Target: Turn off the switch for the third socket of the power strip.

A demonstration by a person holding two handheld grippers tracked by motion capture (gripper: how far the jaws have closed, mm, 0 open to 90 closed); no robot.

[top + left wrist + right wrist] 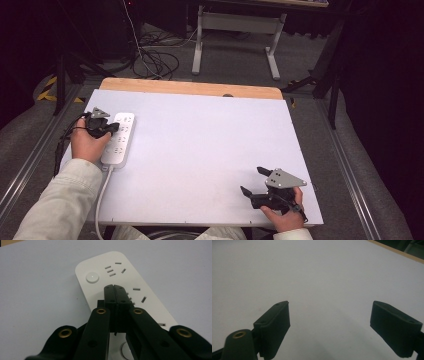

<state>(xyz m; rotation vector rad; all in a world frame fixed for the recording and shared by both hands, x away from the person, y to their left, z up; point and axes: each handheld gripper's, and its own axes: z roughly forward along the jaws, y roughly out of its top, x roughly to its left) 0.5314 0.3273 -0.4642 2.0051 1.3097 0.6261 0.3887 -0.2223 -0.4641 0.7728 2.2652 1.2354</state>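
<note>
Two grippers differ: the left gripper (pixel 115 287), jaws pressed together, hovers over the white plastic power strip (pixel 120 272) near its round button (pixel 92 277), seemingly unpressed; the right gripper (pixel 332 322) waits spread.

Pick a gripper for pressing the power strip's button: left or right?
Left. The left gripper is shut, right over the power strip, beside its button. The right gripper sits open across the table.

No legible text or labels anywhere
</note>
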